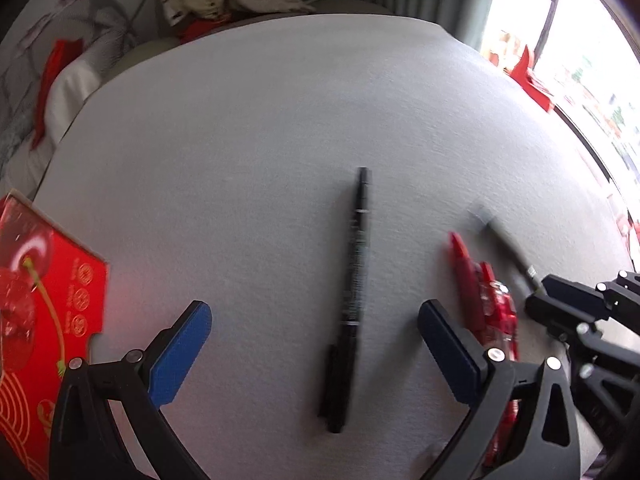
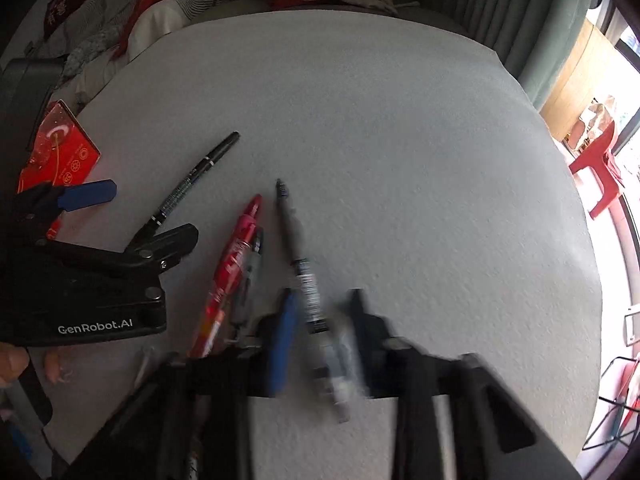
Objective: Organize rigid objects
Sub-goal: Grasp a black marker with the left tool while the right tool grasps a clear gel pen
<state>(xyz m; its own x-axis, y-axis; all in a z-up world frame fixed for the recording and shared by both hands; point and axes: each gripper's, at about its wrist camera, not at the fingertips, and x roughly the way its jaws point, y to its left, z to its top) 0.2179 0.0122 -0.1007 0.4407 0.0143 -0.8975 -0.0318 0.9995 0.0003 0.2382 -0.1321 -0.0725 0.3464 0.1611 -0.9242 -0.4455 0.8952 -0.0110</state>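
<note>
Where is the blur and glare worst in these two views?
Right wrist view: the right tool and the grey pen it grips are smeared by motion. Left wrist view: the window is blown out white, and the black pen is slightly soft.

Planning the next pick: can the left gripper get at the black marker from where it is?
Probably yes. The left gripper has its jaws open astride the black marker, with bare table around it; the red pens lie outside the right jaw.
</note>
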